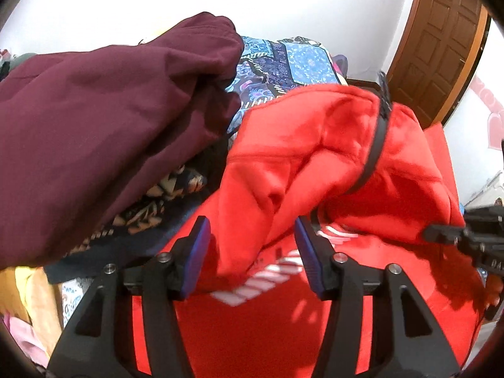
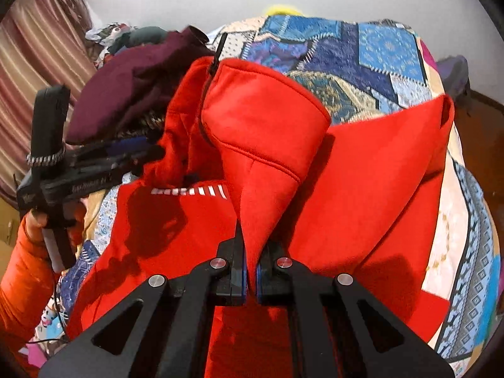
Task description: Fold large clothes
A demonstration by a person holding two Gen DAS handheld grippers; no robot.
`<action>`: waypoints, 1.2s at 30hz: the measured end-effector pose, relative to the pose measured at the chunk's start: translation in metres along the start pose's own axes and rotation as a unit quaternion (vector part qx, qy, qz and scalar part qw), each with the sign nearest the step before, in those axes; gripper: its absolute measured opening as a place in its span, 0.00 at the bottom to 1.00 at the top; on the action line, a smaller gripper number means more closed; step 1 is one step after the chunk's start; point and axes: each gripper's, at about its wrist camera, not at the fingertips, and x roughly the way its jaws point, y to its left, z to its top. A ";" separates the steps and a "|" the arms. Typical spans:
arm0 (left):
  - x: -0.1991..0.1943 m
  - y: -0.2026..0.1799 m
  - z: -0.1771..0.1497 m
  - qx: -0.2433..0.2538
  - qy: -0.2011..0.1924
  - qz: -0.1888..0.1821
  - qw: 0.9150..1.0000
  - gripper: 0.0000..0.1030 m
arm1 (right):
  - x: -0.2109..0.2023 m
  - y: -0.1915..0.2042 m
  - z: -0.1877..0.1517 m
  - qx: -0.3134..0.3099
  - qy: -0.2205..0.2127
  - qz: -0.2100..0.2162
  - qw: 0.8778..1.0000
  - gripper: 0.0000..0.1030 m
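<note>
The red hoodie (image 2: 362, 170) lay on the patchwork bedspread (image 2: 371, 53). Its hood was pinched by the closed right tool (image 2: 251, 278), lifted toward twelve o'clock, probably for folding; the left tool (image 1: 252, 252) was parted around loose fabric.

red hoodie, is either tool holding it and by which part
The right tool pinches a fold of the red hoodie near its hood. The left tool is open around cloth.

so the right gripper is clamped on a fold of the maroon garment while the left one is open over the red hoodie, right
Not quite: the right gripper is clamped on a fold of the red hoodie, not the maroon garment, which lies untouched behind. The right wrist view shows it. The left gripper is indeed open over the hoodie.
</note>
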 end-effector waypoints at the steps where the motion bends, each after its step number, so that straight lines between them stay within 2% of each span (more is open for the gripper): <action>1: 0.004 -0.001 0.004 -0.002 -0.002 -0.004 1.000 0.53 | 0.001 0.000 -0.001 0.000 0.002 -0.002 1.000 0.03; 8: 0.034 0.001 0.024 -0.018 0.017 -0.030 0.999 0.53 | 0.003 -0.005 -0.007 0.003 0.010 -0.005 1.000 0.03; 9: 0.038 0.000 0.025 -0.016 0.018 -0.033 0.999 0.49 | 0.003 -0.006 -0.007 0.006 0.009 -0.005 1.000 0.03; 10: 0.040 -0.004 0.023 -0.014 0.018 -0.034 0.999 0.34 | 0.003 -0.008 -0.007 0.008 0.008 -0.005 1.000 0.03; 12: 0.043 -0.005 0.022 -0.010 0.021 -0.036 0.999 0.19 | 0.002 -0.009 -0.008 0.013 0.006 -0.005 1.000 0.03; 13: 0.047 -0.007 0.025 -0.009 0.019 -0.040 0.999 0.14 | 0.001 -0.009 -0.008 0.014 0.005 -0.005 1.000 0.03; 16: 0.037 -0.010 0.020 0.004 0.004 -0.041 0.999 0.08 | -0.005 -0.007 -0.006 0.012 -0.003 -0.009 1.000 0.03; 23: -0.008 -0.013 0.004 0.025 -0.021 -0.031 0.999 0.05 | -0.025 0.002 -0.001 0.007 -0.029 -0.012 0.999 0.03; 30: -0.050 -0.010 -0.029 0.032 -0.044 -0.033 0.998 0.05 | -0.041 0.014 -0.016 0.002 -0.041 -0.016 0.999 0.03; 33: -0.060 -0.008 -0.054 0.032 -0.042 -0.038 0.998 0.05 | -0.045 0.013 -0.026 0.010 -0.039 -0.017 0.999 0.03; 36: -0.063 -0.004 -0.081 0.033 -0.022 -0.052 0.998 0.05 | -0.047 0.014 -0.038 0.012 -0.035 -0.024 0.999 0.03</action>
